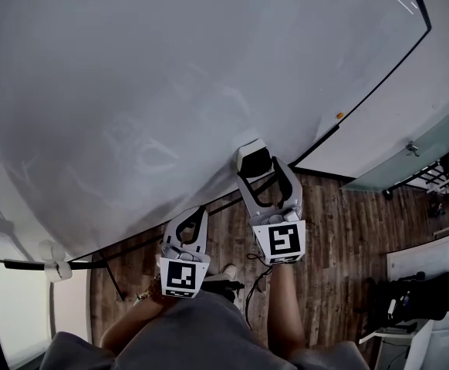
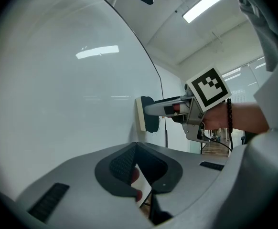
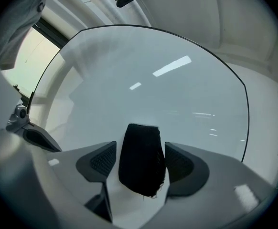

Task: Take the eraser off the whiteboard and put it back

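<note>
So, counts: 1 eraser, 1 whiteboard, 2 grippers, 2 marker cubes.
Eraser: flat against the whiteboard near its lower border. The pale felt side touches the board and the black back faces you.
Right gripper: your fingers sit on either side of the eraser, pinching its black back.
Left gripper: fingers pressed together at the tips with nothing between them. It sits lower than and left of the right one, by the board's lower border. Can't tell whether it touches the board.
Cut off: the whiteboard runs out of the head view at the top and left.
Hard to make out: an orange dot near the board's right border, too small to identify.
Hidden: in the head view your hands are behind the marker cubes, so only your forearms show.
</note>
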The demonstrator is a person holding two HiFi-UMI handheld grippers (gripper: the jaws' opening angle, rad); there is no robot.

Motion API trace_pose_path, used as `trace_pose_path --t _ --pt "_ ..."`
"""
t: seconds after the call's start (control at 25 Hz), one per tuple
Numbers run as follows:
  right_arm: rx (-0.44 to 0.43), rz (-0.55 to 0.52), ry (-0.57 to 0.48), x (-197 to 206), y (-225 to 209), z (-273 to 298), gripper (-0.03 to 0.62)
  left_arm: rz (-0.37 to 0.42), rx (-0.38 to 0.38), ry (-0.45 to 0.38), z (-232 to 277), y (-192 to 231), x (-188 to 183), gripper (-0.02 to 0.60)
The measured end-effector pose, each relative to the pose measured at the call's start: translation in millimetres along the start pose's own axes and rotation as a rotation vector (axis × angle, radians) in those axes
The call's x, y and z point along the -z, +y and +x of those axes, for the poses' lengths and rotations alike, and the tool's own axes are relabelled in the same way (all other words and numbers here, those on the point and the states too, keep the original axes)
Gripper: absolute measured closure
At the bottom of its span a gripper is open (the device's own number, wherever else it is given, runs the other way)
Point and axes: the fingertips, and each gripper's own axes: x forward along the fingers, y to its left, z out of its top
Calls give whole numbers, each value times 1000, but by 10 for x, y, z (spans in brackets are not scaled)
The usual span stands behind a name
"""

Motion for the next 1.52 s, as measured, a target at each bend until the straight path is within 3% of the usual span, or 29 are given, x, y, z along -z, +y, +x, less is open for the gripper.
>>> trace_pose_path --t 0.52,0.72,0.92,1.52 --pt "-58 17 -16 66 -30 153 273 -13 -6 15 137 0 36 575" --pt "-86 -23 -2 84 -15 219 275 -9 -16 14 154 24 64 575" --pt "-74 -43 -5 96 -16 196 321 -9 -18 19 119 25 56 575" --pt "-51 15 -22 143 -56 236 345 -13 -47 9 69 91 18 575"
